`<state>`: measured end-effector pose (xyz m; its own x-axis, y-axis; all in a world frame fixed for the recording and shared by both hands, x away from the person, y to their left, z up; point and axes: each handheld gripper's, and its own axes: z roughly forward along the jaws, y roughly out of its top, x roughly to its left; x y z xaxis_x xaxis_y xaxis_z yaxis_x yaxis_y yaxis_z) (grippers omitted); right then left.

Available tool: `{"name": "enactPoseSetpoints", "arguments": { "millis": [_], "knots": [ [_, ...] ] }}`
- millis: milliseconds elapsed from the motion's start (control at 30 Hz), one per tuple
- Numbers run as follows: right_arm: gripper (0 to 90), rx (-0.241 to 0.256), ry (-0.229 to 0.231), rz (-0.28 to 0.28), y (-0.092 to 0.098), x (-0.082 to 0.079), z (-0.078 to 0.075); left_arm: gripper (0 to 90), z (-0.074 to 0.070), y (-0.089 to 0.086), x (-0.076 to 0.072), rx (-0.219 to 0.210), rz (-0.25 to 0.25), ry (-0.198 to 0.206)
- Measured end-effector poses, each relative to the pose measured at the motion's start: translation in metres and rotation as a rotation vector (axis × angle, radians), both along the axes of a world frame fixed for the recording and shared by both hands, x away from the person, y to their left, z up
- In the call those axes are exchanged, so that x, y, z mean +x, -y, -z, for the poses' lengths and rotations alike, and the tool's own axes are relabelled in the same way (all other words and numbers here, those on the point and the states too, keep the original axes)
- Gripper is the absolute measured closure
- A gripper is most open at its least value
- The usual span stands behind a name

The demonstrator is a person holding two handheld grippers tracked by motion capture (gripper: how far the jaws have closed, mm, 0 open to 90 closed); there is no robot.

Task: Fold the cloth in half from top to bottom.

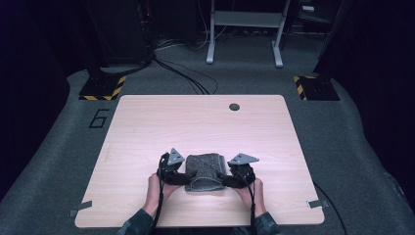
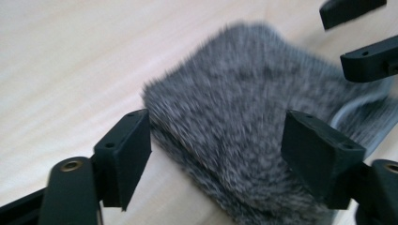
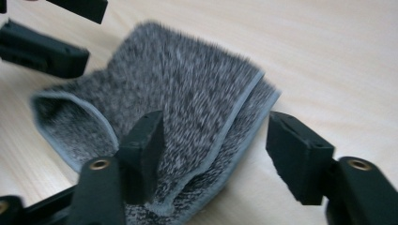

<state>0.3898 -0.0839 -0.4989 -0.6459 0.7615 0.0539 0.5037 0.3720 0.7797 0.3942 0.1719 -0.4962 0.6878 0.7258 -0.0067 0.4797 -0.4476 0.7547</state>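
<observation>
A folded grey towel [image 1: 206, 171] is lying on the bench [image 1: 195, 122], toward the near edge and roughly midway along its width. It is being flanked by the two grippers: the left gripper [image 1: 182, 178] is being held against the towel's left edge and the right gripper [image 1: 226, 178] against its right edge, so both are about equally near.

In the left gripper view, the jaws of the left gripper [image 2: 216, 154] are being held apart, with the fluffy folded edge of the towel [image 2: 248, 117] lying between and just ahead of them; nothing is being clamped. In the right gripper view, the jaws of the right gripper [image 3: 216, 145] are likewise being held apart, straddling the piped hems of the stacked layers of the towel [image 3: 187, 98], one jaw over the cloth and the other over bare wood.

The towel's longer side is judged to be running away from the person, across the line joining the two grippers, so each pair of jaws would only have to close on its own edge.

No brand or label is being shown on the towel. A figure 6 [image 1: 99, 118] is being read on the floor, left of the bench.
</observation>
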Motion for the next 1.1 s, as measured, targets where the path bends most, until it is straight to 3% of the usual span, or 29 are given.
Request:
{"name": "enactPoseSetpoints", "arguments": {
  "millis": [167, 267, 400, 600, 800, 833, 1100],
  "knots": [
    [31.5, -0.059, -0.031, -0.005, -0.005, -0.007, 0.013, 22.2, 0.018, -0.004, -0.01, 0.07, 0.01, -0.016],
    [27.3, -0.082, -0.046, -0.004, -0.003, -0.009, 0.017, 21.8, 0.021, -0.007, -0.011, 0.071, 0.002, -0.022],
    [23.5, -0.104, -0.06, 0.002, -0.003, -0.014, 0.019, 21.6, 0.024, -0.005, -0.012, 0.083, -0.001, 0.0],
    [19.0, -0.116, -0.041, 0.017, 0.001, -0.018, 0.023, 21.2, 0.025, -0.005, -0.013, 0.083, -0.01, -0.007],
    [14.0, -0.099, -0.064, 0.025, 0.003, -0.005, 0.025, 17.6, 0.027, -0.005, -0.004, 0.067, -0.021, -0.027],
    [13.0, -0.099, -0.051, 0.026, 0.004, -0.002, 0.026, 17.2, 0.027, -0.004, -0.001, 0.066, -0.025, -0.03],
    [5.1, -0.118, -0.074, 0.05, 0.007, 0.024, 0.026, 15.2, 0.027, -0.001, 0.019, 0.051, -0.056, -0.056]
  ]
}}
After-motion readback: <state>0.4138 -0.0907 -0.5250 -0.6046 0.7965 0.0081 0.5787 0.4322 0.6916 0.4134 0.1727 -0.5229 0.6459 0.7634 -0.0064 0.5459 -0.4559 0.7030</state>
